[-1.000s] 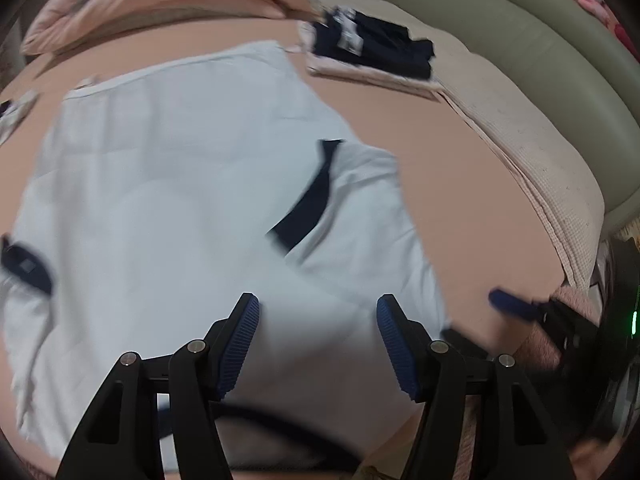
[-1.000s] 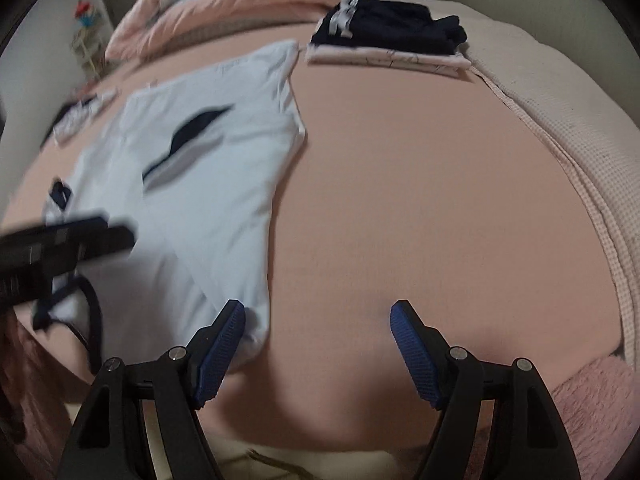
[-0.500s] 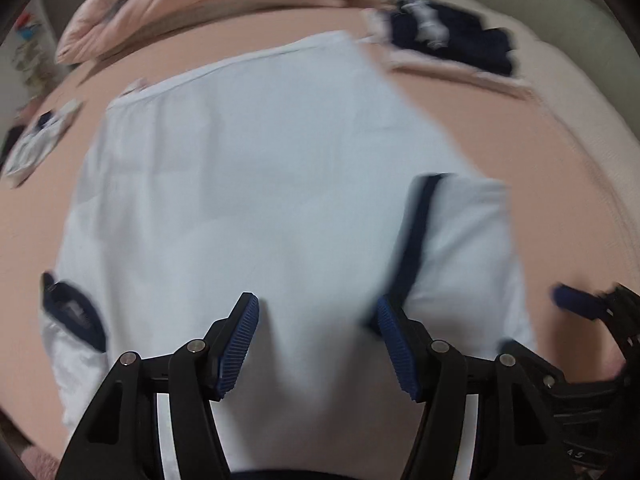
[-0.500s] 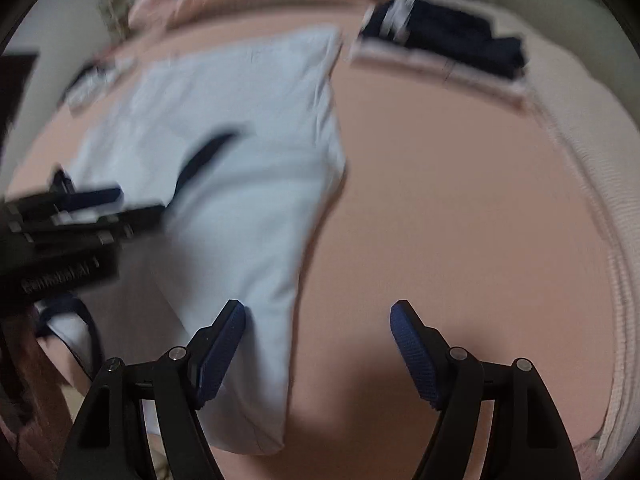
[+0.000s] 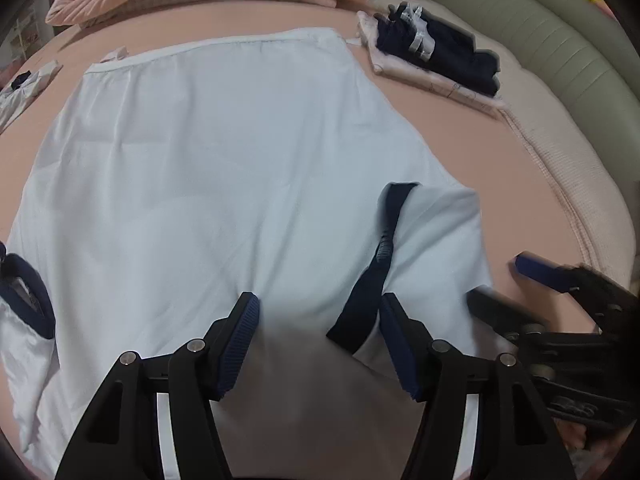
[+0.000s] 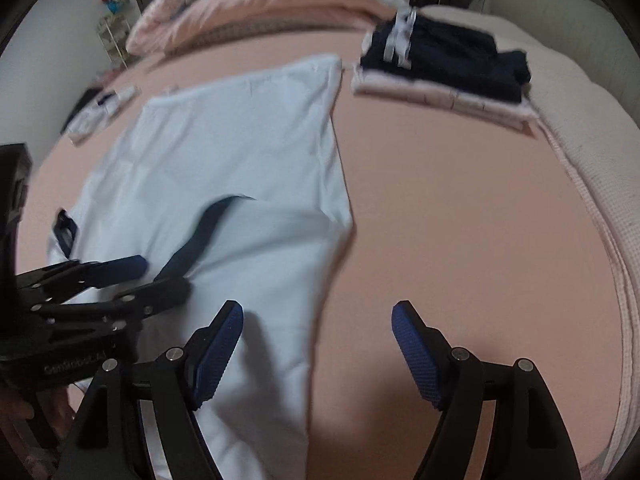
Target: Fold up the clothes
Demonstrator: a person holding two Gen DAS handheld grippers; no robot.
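We see bare pink sheet (image 6: 460, 208) open right of the white shirt (image 6: 240, 168). At the far edge, a folded clothes stack (image 6: 444, 68) and pillows (image 6: 260, 4) block the way.

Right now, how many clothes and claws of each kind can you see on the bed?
White shirt, spread flat: 1
Folded dark garment: 1
Folded pale garment under it: 1
Small white-and-navy item at the far edge: 1
Claws, left and right: 2
Total: 6
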